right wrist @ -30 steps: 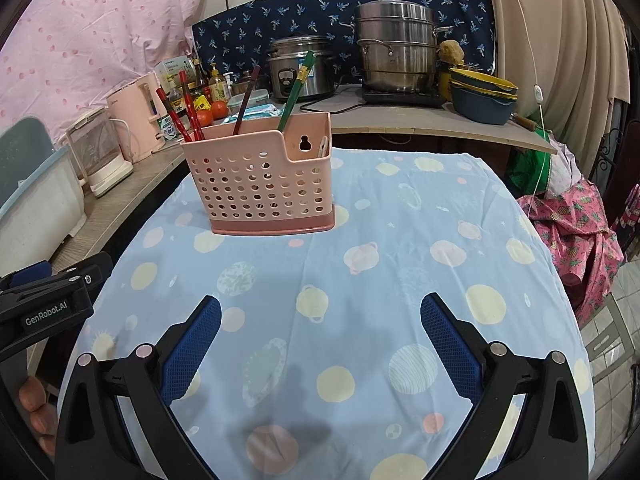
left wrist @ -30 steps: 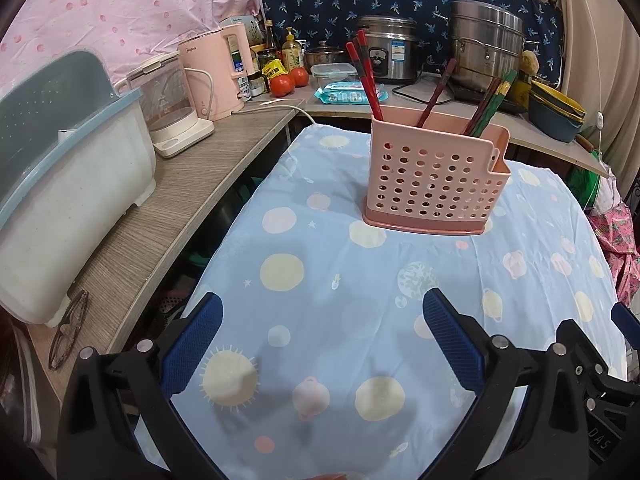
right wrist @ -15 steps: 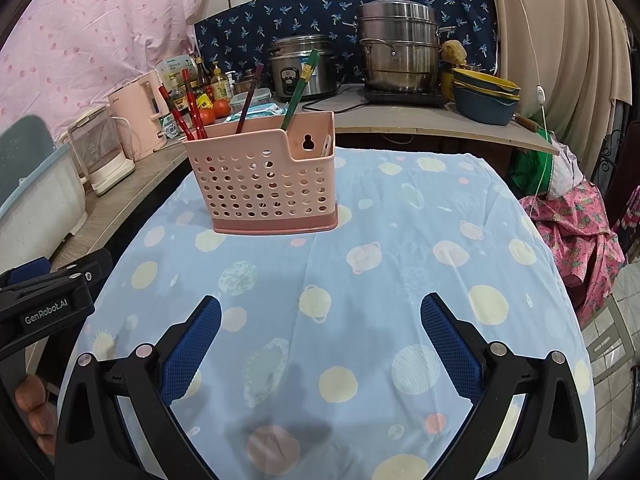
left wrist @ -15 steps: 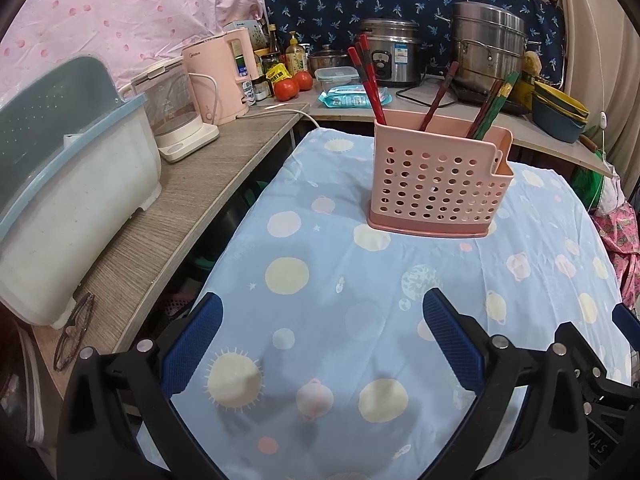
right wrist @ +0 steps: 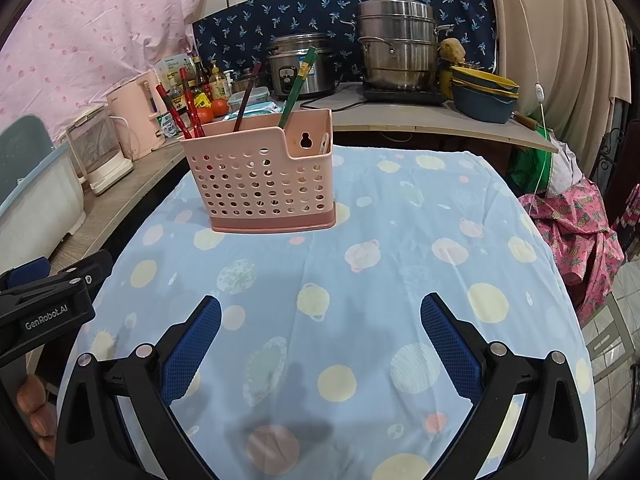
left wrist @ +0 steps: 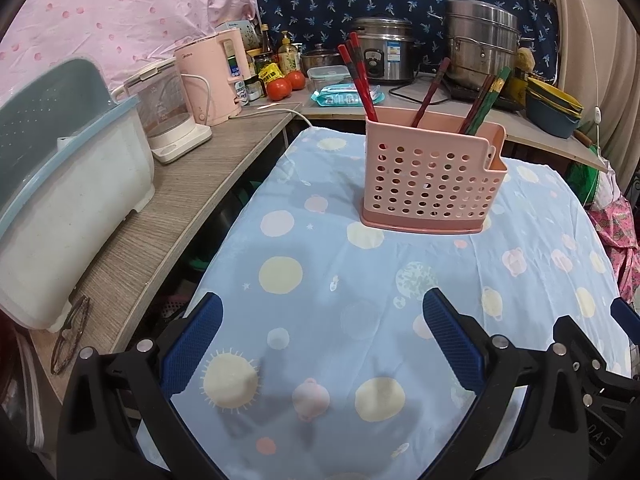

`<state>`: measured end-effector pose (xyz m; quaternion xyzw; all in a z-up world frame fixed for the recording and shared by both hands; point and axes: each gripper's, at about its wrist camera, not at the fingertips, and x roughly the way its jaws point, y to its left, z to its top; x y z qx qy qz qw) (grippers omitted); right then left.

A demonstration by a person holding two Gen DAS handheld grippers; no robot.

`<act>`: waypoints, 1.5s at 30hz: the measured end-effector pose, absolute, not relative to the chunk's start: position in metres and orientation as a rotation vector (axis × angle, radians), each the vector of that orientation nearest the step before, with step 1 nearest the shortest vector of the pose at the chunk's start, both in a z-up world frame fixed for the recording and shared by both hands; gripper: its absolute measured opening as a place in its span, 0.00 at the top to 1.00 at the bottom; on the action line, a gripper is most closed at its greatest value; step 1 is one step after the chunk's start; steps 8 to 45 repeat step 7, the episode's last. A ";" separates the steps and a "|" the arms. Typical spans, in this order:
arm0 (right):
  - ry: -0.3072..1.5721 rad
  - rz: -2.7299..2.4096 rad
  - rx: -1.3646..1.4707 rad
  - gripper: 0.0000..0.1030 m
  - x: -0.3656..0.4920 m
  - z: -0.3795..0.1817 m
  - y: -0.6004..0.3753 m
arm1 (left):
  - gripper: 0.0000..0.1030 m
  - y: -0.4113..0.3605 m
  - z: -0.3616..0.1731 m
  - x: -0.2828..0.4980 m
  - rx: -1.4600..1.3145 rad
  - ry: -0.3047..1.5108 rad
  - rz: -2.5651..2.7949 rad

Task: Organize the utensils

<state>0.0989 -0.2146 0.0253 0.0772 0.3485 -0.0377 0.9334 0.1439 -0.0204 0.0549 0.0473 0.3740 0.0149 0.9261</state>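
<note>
A pink perforated utensil holder [left wrist: 430, 176] [right wrist: 260, 178] stands upright on the blue spotted tablecloth [left wrist: 320, 280] [right wrist: 400, 240]. Red chopsticks [left wrist: 358, 76] [right wrist: 182, 110] lean in its left section, a dark red one [left wrist: 430, 90] [right wrist: 247, 94] stands in the middle, and green ones [left wrist: 490, 98] [right wrist: 298, 86] rise at the right. My left gripper [left wrist: 318, 334] is open and empty, well short of the holder. The right gripper [right wrist: 320, 334] is open too, nothing between its blue pads. The left gripper's body [right wrist: 48, 300] shows at the right wrist view's left edge.
A wooden counter [left wrist: 168, 208] runs along the left with a dish rack [left wrist: 60, 184], a glass kettle [left wrist: 168, 116], a pink kettle [left wrist: 214, 76] and glasses [left wrist: 70, 334]. Behind the table are a rice cooker [right wrist: 300, 64], a steel steamer [right wrist: 398, 44] and stacked bowls [right wrist: 484, 92].
Both grippers have drifted slightly; the holder sits a little lower and nearer in each view. Both stay open and empty.
</note>
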 end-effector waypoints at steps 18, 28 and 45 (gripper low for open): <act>0.702 -0.103 0.149 0.06 0.098 0.028 -0.218 | 0.07 -0.020 0.053 0.144 0.094 0.767 0.035; 0.702 -0.103 0.149 0.06 0.098 0.028 -0.218 | 0.07 -0.020 0.053 0.144 0.094 0.767 0.035; 0.702 -0.103 0.149 0.06 0.098 0.028 -0.218 | 0.07 -0.020 0.053 0.144 0.094 0.767 0.035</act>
